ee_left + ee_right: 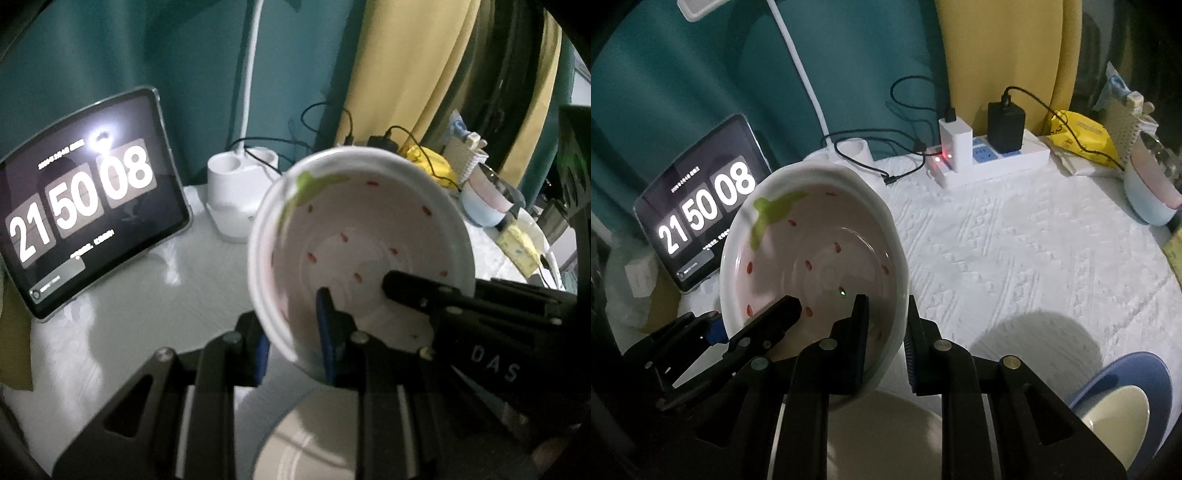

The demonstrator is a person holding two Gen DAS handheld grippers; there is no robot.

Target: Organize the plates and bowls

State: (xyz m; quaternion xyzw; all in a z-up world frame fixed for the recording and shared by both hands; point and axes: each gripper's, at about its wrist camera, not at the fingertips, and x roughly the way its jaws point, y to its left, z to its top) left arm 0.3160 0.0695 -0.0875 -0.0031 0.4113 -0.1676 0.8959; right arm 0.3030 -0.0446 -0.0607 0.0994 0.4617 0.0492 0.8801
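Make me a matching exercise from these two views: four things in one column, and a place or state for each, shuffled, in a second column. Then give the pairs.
Things:
1. strawberry bowl
2. tablet
3. black charger
4. blue plate

Places or states:
A. plugged into the white power strip
B. lower right, with a cream bowl on it
C. tilted, rim clamped by the left gripper and the right gripper
D. propped up, showing 21 50 08

Pairs: 1-C, 2-D, 3-A, 4-B

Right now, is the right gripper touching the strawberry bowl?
Touching. In the right wrist view, the right gripper has one finger inside and one outside the bowl rim, pinching its wall.
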